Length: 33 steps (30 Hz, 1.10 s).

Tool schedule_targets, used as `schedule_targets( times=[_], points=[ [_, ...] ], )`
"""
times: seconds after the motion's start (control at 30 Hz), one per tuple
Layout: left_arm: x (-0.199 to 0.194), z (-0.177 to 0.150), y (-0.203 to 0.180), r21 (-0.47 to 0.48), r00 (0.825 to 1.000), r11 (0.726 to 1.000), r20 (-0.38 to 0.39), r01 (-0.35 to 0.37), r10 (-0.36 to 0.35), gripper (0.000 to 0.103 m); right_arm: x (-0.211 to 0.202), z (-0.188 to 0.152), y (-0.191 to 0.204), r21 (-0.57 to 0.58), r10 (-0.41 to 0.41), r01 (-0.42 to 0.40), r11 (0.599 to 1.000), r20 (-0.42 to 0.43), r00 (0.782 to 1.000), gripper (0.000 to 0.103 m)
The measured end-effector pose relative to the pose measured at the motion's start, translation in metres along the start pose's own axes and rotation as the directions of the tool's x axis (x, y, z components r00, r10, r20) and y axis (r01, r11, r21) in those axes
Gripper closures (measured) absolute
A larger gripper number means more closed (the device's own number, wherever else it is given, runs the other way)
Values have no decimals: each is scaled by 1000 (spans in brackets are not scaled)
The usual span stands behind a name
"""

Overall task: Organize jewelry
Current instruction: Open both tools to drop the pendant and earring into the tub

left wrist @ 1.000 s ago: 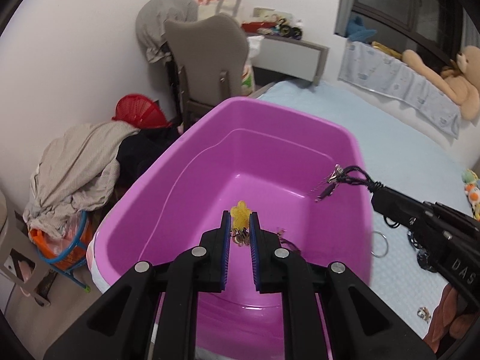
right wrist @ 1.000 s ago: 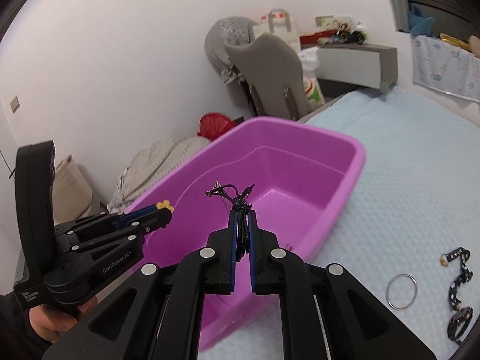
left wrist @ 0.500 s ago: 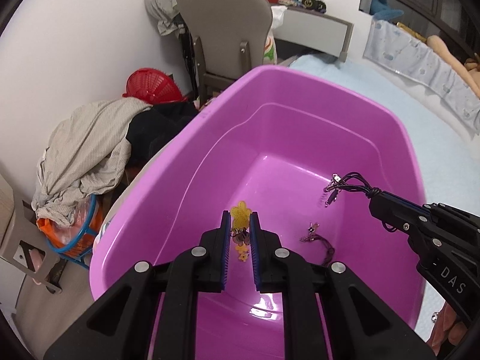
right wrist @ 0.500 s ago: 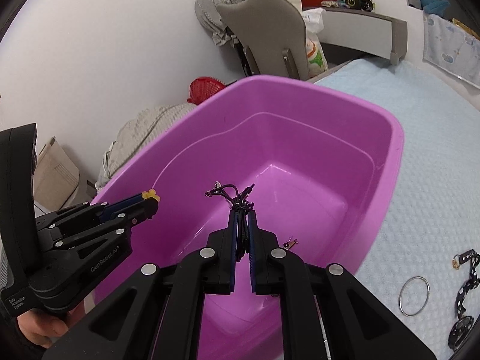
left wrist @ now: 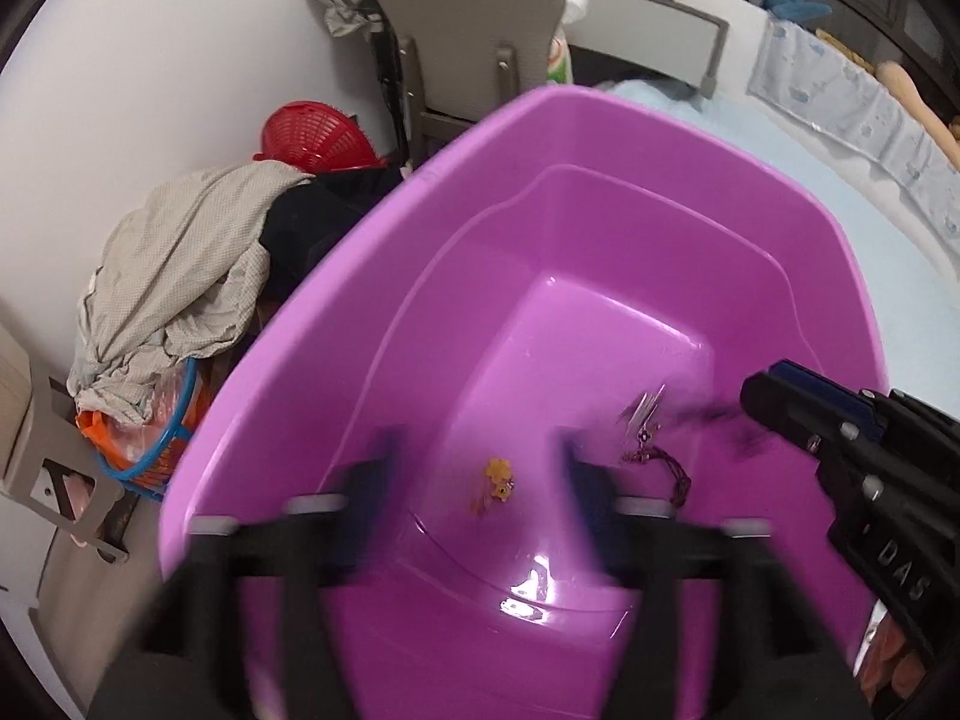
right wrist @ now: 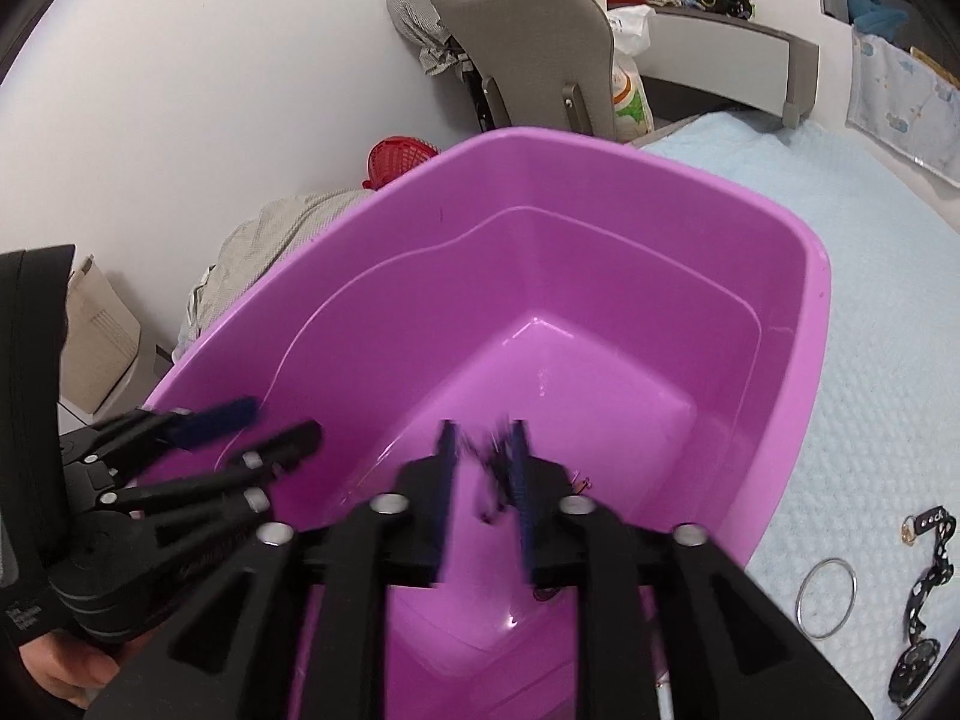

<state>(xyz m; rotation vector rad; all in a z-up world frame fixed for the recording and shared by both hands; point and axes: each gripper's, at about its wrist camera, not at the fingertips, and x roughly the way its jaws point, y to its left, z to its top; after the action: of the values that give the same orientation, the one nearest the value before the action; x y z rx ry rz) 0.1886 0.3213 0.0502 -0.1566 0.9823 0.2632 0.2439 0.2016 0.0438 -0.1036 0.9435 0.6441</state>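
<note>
Purple plastic forms the tub (left wrist: 600, 192) that sits on the bed (right wrist: 870, 300), a deep catch-all, so both grippers tilt down over its rim to let go of small pieces where they cannot roll away. The left gripper (left wrist: 480, 468) has its jaws opening, blurred and standing wide apart, with nothing between them; the yellow flower trinket (left wrist: 498, 477) lies on the tub floor just below the gap. The right gripper (right wrist: 483, 468) is also opening its jaws, and a dark cord piece (right wrist: 495, 480), smeared by motion, hangs between them, apparently slipping free rather than pinched. A thin reddish chain (left wrist: 660, 462) already rests on the tub floor beside the trinket. The trinket looks small, petal-shaped and light, with a tiny metal fitting too blurred to make out. Outside the tub, a silver ring (right wrist: 827, 597) and a black beaded strap (right wrist: 927, 570) wait on the bed, so by my judgement the sorting is only partly done.
</note>
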Motion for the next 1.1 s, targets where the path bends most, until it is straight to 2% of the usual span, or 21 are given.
schedule_targets(
  times=[0.07,0.1,0.2,1.1],
  points=[
    [-6,2,0,4,999,999,38,-34,34,24,-4,1,1,-6,-13,13,1000,17,1000,57],
    [-6,3,0,7,998,999,39,-47,47,24,-5,1,1,-6,-16,16,1000,23,1000,57],
    [-1,4,5,-23,1000,999,13,-28,28,24,-5,-1,2,-14,-19,20,1000,18,1000,57],
    [-11,1,11,-39,997,998,51,-52,54,24,-14,-10,-4,0,-28,28,1000,31,999,57]
  ],
)
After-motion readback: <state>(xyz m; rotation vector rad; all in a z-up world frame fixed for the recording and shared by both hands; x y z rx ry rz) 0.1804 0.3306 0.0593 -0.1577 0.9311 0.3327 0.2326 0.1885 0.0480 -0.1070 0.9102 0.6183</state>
